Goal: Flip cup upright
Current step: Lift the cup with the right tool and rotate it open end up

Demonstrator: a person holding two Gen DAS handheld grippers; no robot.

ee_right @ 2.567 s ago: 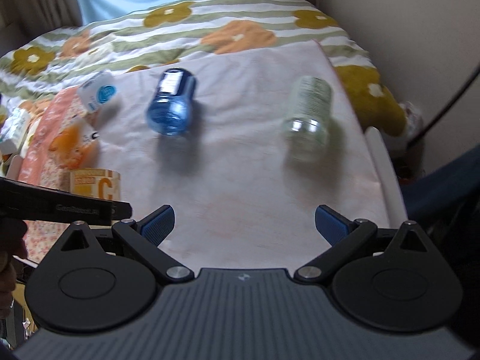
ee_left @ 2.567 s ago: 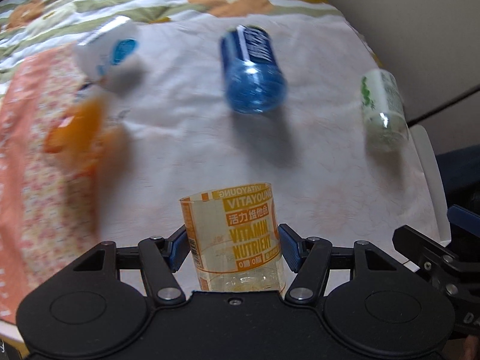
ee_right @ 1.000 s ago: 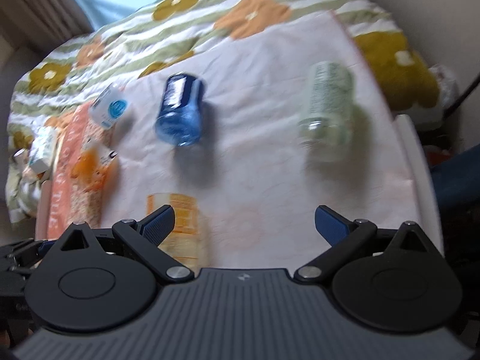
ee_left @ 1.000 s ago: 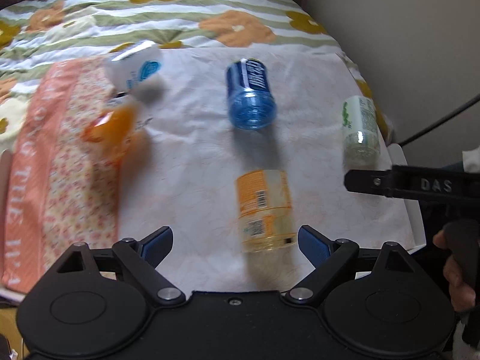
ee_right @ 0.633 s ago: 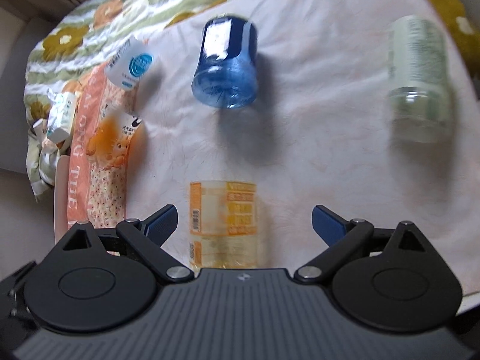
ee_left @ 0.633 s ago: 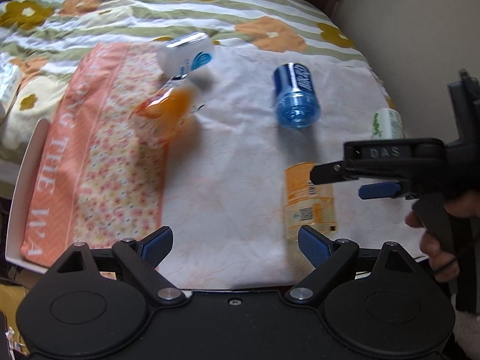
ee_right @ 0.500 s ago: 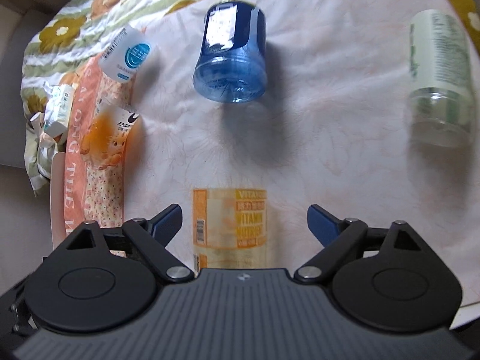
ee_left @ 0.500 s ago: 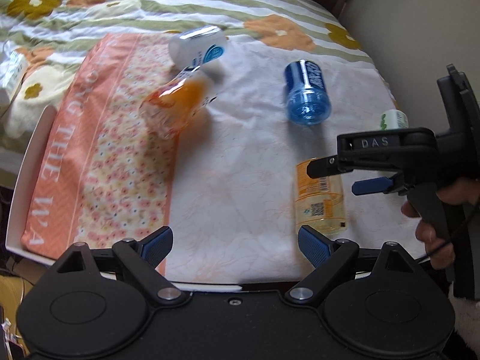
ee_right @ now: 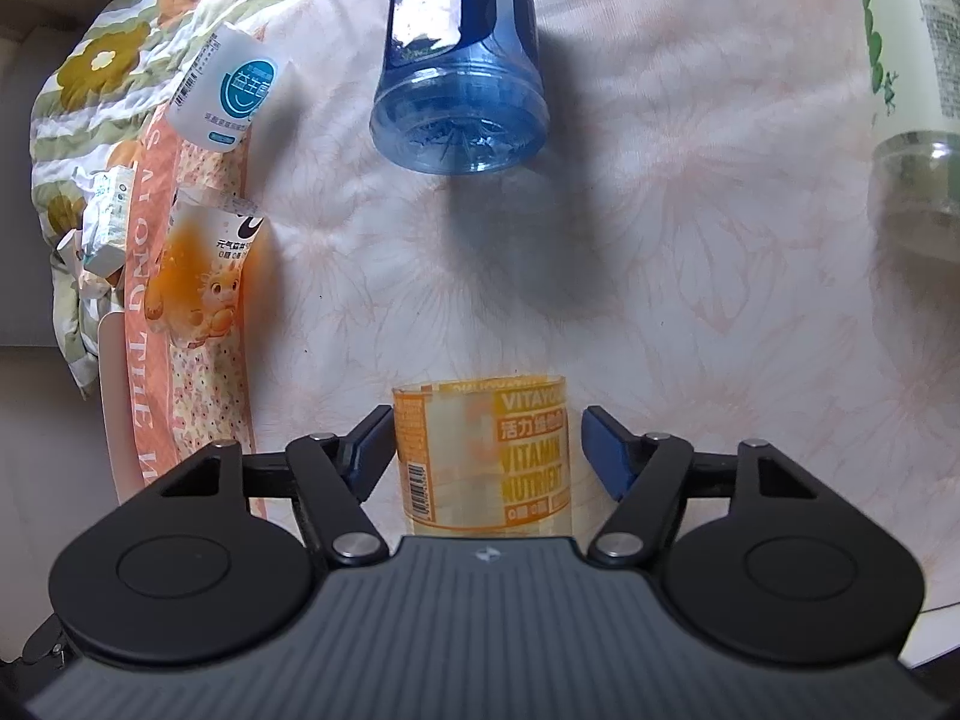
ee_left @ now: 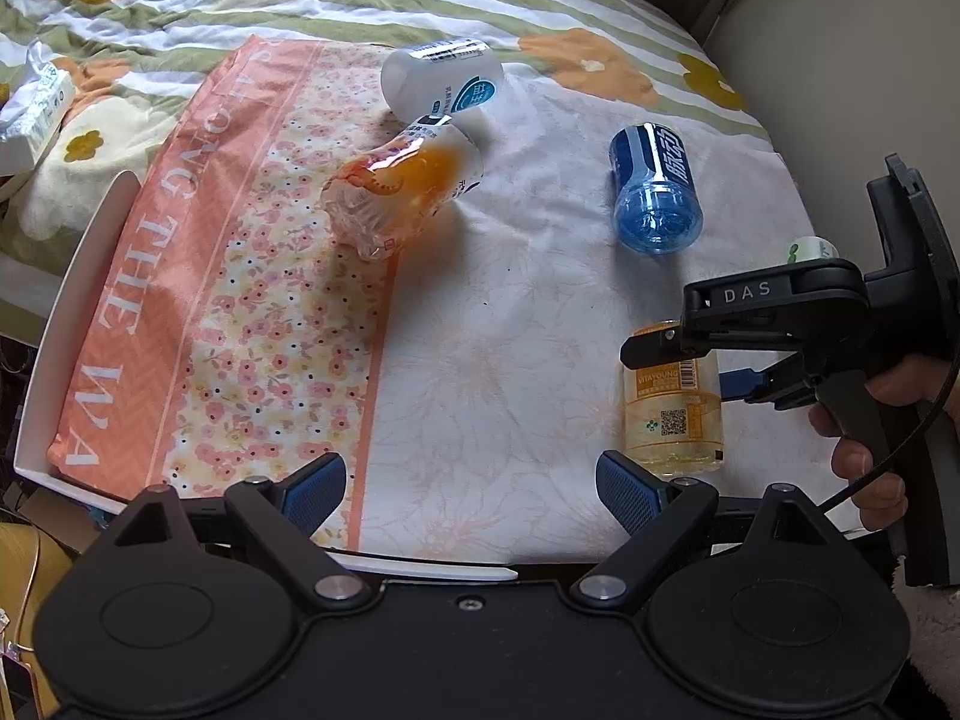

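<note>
The orange "Vitamin Nutrient" cup [ee_left: 672, 414] lies on its side on the white cloth, near the front right. In the right wrist view the cup [ee_right: 483, 456] sits between the blue pads of my right gripper [ee_right: 486, 447], which is partly closed around it, with a small gap on the right side. In the left wrist view my right gripper [ee_left: 690, 360] hangs over the cup. My left gripper [ee_left: 471, 489] is open and empty, held back near the front edge.
A blue cup [ee_left: 654, 189], a white cup [ee_left: 444, 81], an orange bear-print cup [ee_left: 402, 195] and a green-print cup [ee_right: 912, 102] also lie on their sides. A pink floral cloth [ee_left: 198, 312] covers the left. A white tray rim [ee_left: 66, 312] edges the surface.
My left gripper let go of the orange cup, which now lies on its side, and drew back left. My right gripper moved down over the cup and narrowed around it.
</note>
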